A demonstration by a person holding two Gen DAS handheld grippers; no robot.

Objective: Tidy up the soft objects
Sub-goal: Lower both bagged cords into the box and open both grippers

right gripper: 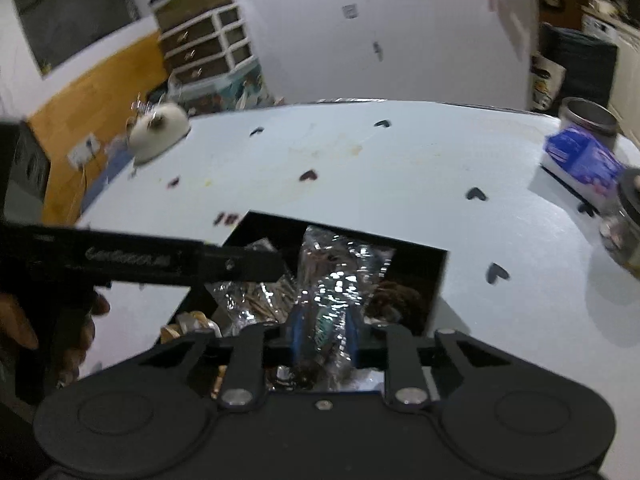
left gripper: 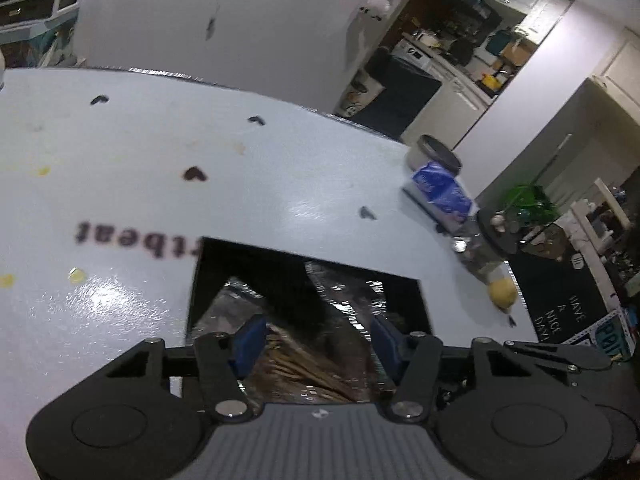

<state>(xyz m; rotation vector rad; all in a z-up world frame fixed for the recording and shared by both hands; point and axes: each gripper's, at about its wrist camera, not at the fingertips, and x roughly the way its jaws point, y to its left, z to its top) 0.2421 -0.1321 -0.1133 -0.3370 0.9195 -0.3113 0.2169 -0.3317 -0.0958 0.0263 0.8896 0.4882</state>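
A black box (left gripper: 208, 280) sits open-topped on the white table (left gripper: 160, 160), with crinkly plastic bags inside. My left gripper (left gripper: 318, 340) hangs over it, its blue pads (left gripper: 250, 344) apart on either side of a clear bag of tan sticks (left gripper: 304, 364); I see no pad pressing on it. In the right wrist view my right gripper (right gripper: 325, 334) is shut on a shiny clear plastic bag (right gripper: 336, 272) that stands up out of the box (right gripper: 432, 280). The left gripper (right gripper: 276, 266) reaches in from the left above the stick bag (right gripper: 256, 300). A brown fuzzy thing (right gripper: 400, 300) lies in the box's right corner.
A blue packet (right gripper: 584, 160), a grey tin (left gripper: 436, 152) and a glass jar (right gripper: 624, 224) crowd the table's right edge, with a yellow lump (left gripper: 502, 292) nearby. A white plush figure (right gripper: 160, 130) sits at the far left. A hand (right gripper: 24, 328) holds the left tool.
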